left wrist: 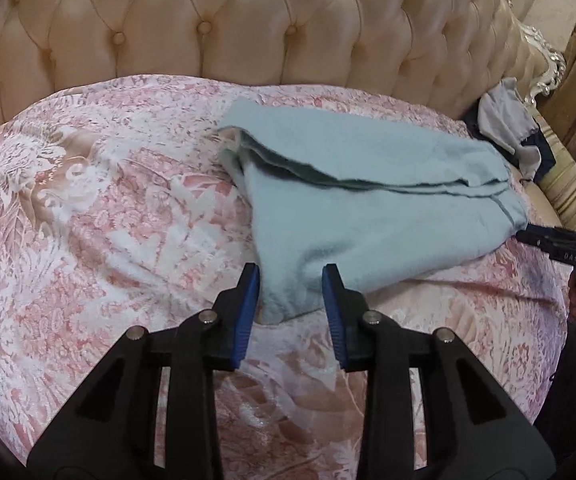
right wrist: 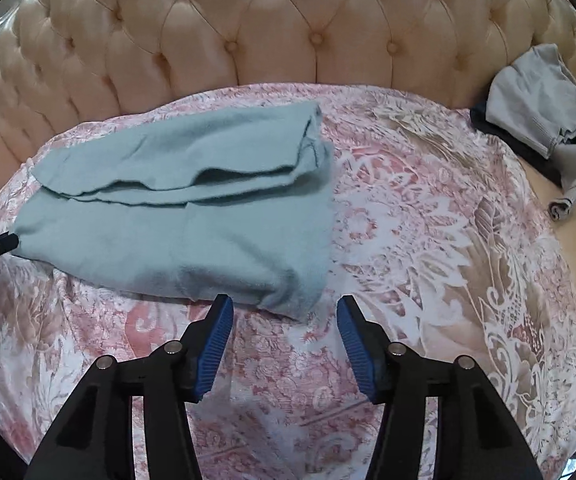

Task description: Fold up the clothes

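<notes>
Pale blue fleece garment point(left wrist: 368, 216), layered over on pink floral bedspread point(left wrist: 87, 200): left gripper point(left wrist: 291, 280) wide astride its 6 o'clock corner, right gripper point(right wrist: 283, 308) wide at its edge, suggesting another fold, corners needing pinching.

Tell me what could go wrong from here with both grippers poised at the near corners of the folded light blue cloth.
1. The folded light blue fleece cloth has loose stacked edges; the open right gripper might pinch only the top layer, so the fold could fall apart.
2. The open left gripper straddles a corner resting on the pink floral lace bedspread and might snag the lace too.
3. The grey garment by the tufted cream headboard limits room on that side.
</notes>
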